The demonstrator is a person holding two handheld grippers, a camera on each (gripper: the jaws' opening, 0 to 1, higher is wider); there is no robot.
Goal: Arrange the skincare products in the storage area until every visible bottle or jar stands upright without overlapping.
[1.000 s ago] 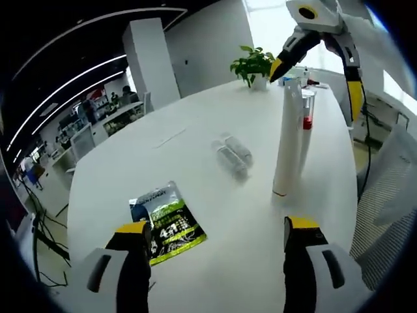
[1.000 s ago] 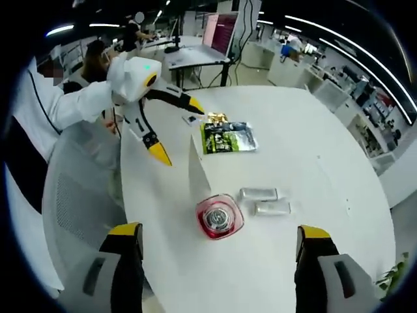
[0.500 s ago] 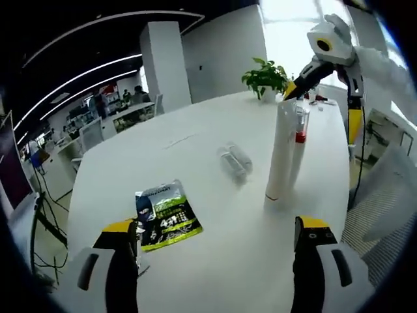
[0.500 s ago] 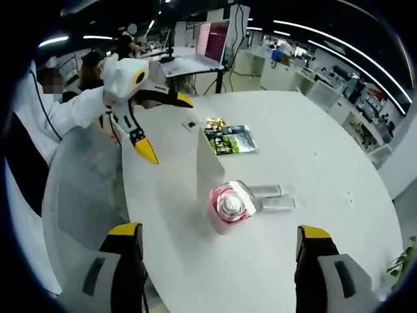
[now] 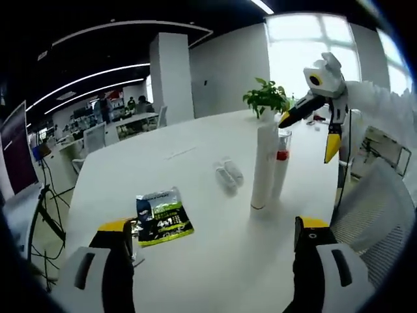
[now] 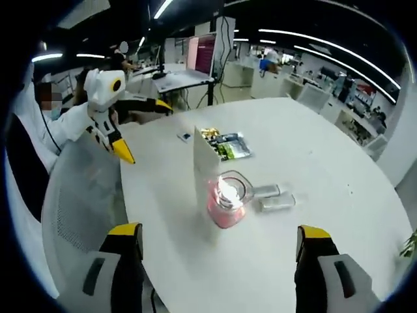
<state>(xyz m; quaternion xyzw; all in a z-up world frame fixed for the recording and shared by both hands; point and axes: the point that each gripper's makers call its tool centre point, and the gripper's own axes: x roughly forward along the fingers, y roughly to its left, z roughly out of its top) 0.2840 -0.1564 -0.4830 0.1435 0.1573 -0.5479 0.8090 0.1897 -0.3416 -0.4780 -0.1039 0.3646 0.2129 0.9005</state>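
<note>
Two grippers hang above a white table (image 5: 117,169), each with its jaws spread wide and nothing between them. In the left gripper view, the left gripper (image 5: 212,261) sits at the bottom edge, and the right gripper (image 5: 311,112) shows at upper right, off the table's far side, its yellow-tipped jaws parted and empty. In the right gripper view, the right gripper (image 6: 220,261) rises from the bottom, and the left gripper (image 6: 133,124) appears at upper left, also open and holding nothing.

A tall white tube (image 5: 262,166) stands upright right of centre in the left gripper view, with a clear bottle (image 5: 281,171) with a red band upright just behind it; whether they touch I cannot tell. In the right gripper view the tube (image 6: 203,173) is left of centre and the bottle (image 6: 227,201), pink-looking from above, stands just beside it toward the bottom. Two small clear vials (image 5: 227,175) lie on their sides, side by side, left of the tube in the left gripper view; in the right gripper view they (image 6: 272,197) lie right of the bottle. A green and black sachet (image 5: 161,216) lies flat at lower left of the left gripper view, well apart from the tube. A potted plant (image 5: 266,99) stands at the table's far edge, upper centre.
</note>
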